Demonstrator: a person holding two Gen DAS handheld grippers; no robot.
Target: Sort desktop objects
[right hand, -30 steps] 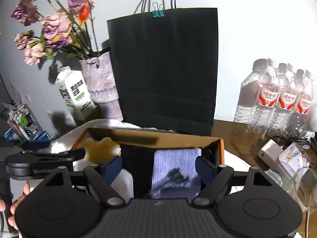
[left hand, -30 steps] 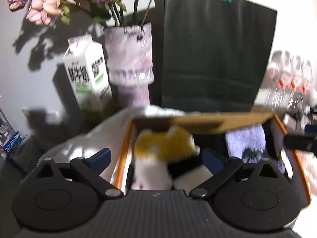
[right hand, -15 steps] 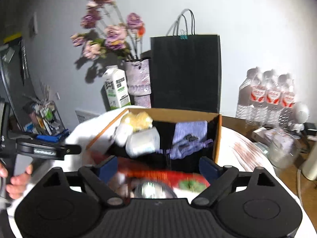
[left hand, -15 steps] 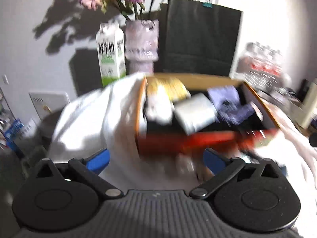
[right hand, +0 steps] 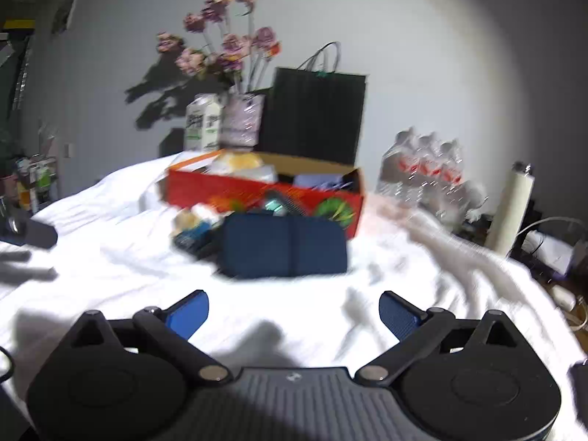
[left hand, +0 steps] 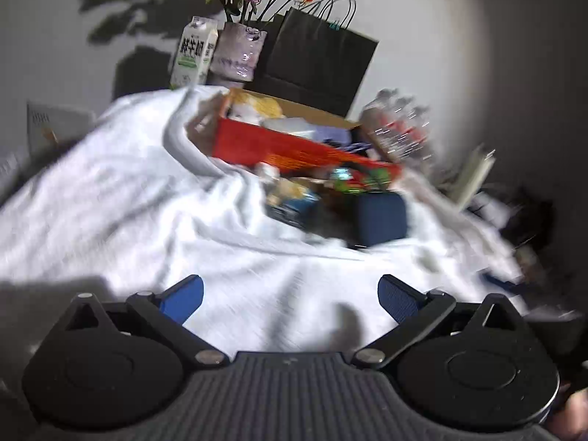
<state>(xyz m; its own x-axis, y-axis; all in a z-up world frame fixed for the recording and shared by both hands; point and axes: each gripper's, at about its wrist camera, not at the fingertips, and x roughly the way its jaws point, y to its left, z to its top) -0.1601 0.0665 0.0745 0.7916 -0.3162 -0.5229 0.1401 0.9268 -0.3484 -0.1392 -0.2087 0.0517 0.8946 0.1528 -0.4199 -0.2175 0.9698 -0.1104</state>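
An orange-red cardboard box (right hand: 228,193) stands on a white cloth (right hand: 110,264) and holds a yellow and white soft thing, a white pack and a purple cloth. It also shows in the left wrist view (left hand: 257,145). A dark blue pouch (right hand: 283,248) lies in front of the box, with blurred small items (right hand: 191,226) beside it. The pouch also shows in the left wrist view (left hand: 380,217). My left gripper (left hand: 290,296) is open and empty above the cloth. My right gripper (right hand: 294,312) is open and empty, short of the pouch.
Behind the box stand a milk carton (right hand: 202,126), a vase of dried flowers (right hand: 242,121) and a black paper bag (right hand: 316,114). Water bottles (right hand: 422,172) and a pale cylinder (right hand: 512,213) stand at the right. Cables and chargers lie at the far right edge.
Both grippers have pulled back from above the box to well in front of it. The pouch and small items in front of the box have come into view. Both grippers stay open.
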